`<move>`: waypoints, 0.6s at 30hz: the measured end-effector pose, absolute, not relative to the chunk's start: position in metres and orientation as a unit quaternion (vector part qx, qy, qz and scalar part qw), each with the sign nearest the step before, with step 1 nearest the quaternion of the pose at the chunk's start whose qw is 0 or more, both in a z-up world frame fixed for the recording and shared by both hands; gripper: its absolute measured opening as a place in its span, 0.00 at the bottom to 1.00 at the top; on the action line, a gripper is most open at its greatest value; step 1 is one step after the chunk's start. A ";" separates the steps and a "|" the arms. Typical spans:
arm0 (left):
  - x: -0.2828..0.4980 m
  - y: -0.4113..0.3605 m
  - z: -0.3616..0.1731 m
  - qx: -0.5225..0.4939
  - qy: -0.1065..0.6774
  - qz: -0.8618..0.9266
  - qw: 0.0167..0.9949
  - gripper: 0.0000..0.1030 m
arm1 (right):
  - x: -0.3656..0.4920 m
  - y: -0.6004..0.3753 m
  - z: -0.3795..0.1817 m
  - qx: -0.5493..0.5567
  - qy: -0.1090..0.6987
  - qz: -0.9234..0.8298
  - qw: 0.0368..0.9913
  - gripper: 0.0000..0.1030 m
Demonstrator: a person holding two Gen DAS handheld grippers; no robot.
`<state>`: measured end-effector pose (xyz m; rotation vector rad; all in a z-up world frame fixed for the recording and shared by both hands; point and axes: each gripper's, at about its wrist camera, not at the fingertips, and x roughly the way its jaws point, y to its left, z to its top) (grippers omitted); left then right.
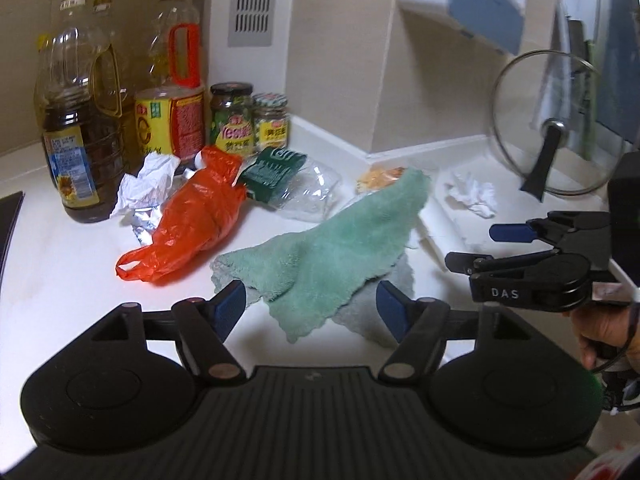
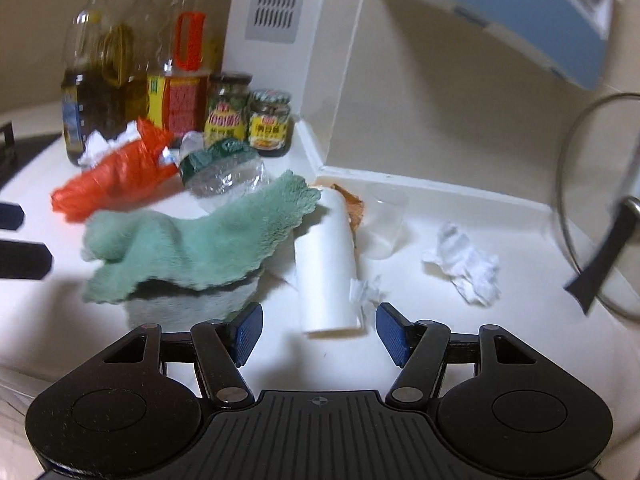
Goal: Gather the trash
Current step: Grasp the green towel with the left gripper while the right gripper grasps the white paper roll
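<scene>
Left gripper [image 1: 310,308] low at 6 o'clock of the left wrist view, blue pads [image 1: 231,305] spread apart with nothing pressed between them; green cloth [image 1: 336,240] draped on the white counter [image 1: 60,272] just ahead, its near folds lying in the gap between the pads without contact on either side; orange plastic bag [image 1: 188,220] at 10 o'clock of that gripper, crumpled white paper [image 1: 146,184] touching its far left edge, foil scrap [image 1: 144,224] just below that; crushed clear bottle with green label [image 1: 296,184] at 12 o'clock beyond the cloth; white tissue wad [image 1: 474,194] at 2 o'clock, near the glass pot lid [image 1: 552,136] leaning on the wall; oil bottles [image 1: 80,120] and jars [image 1: 232,120] ranged at the back, 10 to 11 o'clock; right gripper [image 1: 472,248] seen side-on at 3 o'clock, held by a hand [image 1: 604,332]; in the right wrist view, right gripper [image 2: 319,330] with jaws parted and gripping nothing; white cup [image 2: 326,264] lying on its side straight ahead at 12 o'clock, its near end just beyond the gap, clear of both pads; small tissue scrap [image 2: 364,290] touching its right side; clear plastic cup [image 2: 386,220] behind at 1 o'clock; same tissue wad [image 2: 466,264] at 2 o'clock, well apart from the pads; green cloth [image 2: 192,244] at 10 o'clock, orange bag [image 2: 116,176] beyond it
</scene>
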<state>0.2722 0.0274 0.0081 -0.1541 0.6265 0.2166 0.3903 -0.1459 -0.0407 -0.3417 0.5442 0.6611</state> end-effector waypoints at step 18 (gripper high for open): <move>0.334 0.020 -0.015 -0.021 0.356 0.105 0.928 0.75 | 0.431 -0.145 -0.050 -0.155 0.265 0.330 0.893 0.35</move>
